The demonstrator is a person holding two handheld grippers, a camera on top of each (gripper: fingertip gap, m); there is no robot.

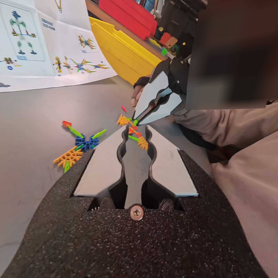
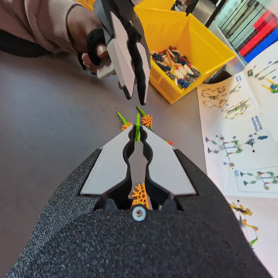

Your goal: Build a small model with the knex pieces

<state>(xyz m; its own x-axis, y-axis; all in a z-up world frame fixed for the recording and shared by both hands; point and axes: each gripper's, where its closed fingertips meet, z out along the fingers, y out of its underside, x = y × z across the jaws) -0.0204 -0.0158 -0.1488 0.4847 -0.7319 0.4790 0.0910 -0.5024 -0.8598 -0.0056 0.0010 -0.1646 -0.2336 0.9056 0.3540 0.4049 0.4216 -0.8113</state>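
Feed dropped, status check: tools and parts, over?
Right tool shut on green rod. Left tool open, empty, above orange connectors. Yellow bin beside.

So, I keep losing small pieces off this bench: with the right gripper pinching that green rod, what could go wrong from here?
1. The right gripper pinches the thin green plastic rod only at its fingertips, so the rod could twist or pop out.
2. The open left gripper hangs close above the loose orange snowflake-shaped connector and could knock it across the grey tabletop.
3. Motion blur in both views suggests moving hands, so the two grippers could collide.
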